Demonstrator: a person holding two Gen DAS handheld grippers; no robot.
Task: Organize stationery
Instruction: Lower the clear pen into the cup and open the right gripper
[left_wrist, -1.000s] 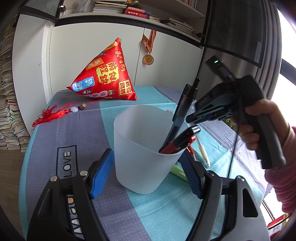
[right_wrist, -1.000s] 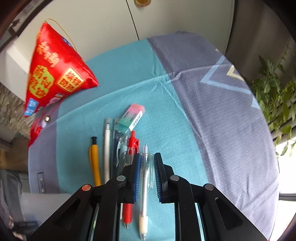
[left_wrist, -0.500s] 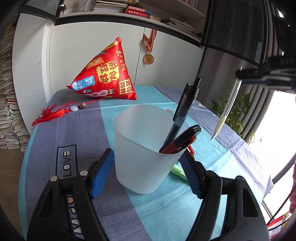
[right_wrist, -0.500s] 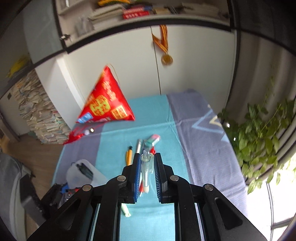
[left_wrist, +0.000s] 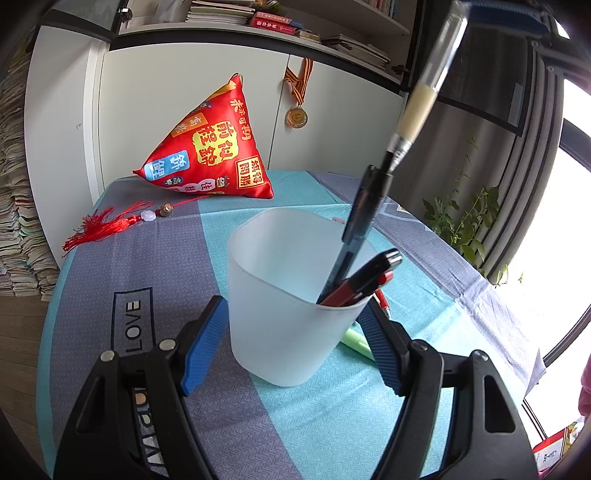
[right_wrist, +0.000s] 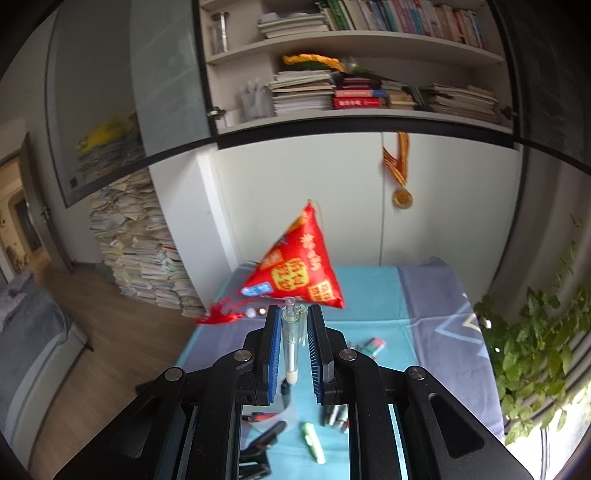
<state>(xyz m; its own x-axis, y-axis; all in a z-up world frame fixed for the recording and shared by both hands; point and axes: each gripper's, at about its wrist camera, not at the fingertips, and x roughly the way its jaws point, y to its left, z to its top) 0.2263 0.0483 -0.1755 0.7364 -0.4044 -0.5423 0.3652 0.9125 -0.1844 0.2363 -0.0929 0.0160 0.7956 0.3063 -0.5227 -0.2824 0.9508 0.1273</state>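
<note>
A frosted white cup (left_wrist: 288, 295) stands on the teal and grey tablecloth (left_wrist: 147, 258), and my left gripper (left_wrist: 291, 306) is shut on its sides. Inside it lean a dark blue pen (left_wrist: 364, 210) and a black and red pen (left_wrist: 364, 282). My right gripper (right_wrist: 293, 314) is shut on a clear pen (right_wrist: 291, 350) with a cream grip. In the left wrist view that clear pen (left_wrist: 417, 107) hangs tip down, above the cup's right rim, its tip close to the top of the blue pen.
A red pyramid cushion (left_wrist: 210, 155) with a tassel (left_wrist: 107, 225) sits at the table's back. A green highlighter (right_wrist: 312, 441), an eraser (right_wrist: 373, 347) and several pens (right_wrist: 336, 413) lie right of the cup. A plant (left_wrist: 461, 221) stands past the right edge.
My right gripper lifted the clear pen off the table, rose and swung over the cup, so the pen now hangs tip down. The left gripper and cup stayed still.
</note>
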